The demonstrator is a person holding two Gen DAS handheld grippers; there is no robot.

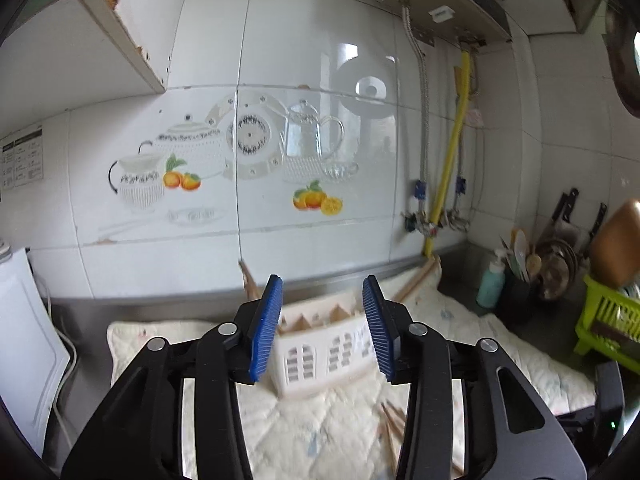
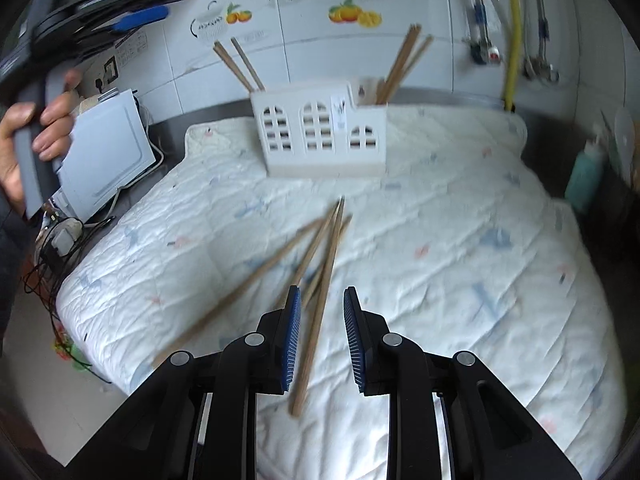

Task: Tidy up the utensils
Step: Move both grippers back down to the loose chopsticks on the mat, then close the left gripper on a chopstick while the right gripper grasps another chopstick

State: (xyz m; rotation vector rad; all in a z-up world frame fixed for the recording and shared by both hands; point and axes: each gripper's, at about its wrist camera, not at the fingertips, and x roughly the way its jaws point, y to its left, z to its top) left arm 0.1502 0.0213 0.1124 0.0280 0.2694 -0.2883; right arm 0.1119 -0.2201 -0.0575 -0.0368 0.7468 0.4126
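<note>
Our right gripper hangs low over the quilted mat, its blue pads a narrow gap apart and pressing on nothing; we see one loose chopstick lying on the mat in the gap between the jaws, though motion blur keeps us from saying whether the left pad touches it. That stick belongs to a fanned cluster of loose chopsticks on the mat, their far ends meeting near the white utensil holder. We find the holder upright near the mat's far edge, close to the tiled wall, with two chopsticks leaning out of its left end and a bundle out of its right compartment. Our left gripper points nearly level at the same holder, which shows beyond the gap; its jaws stand moderately apart and empty. In the right wrist view we see this left gripper raised at the upper left, held by a hand. A white appliance sits beside the mat's left edge, and a teal bottle stands to the right near a green dish rack.
</note>
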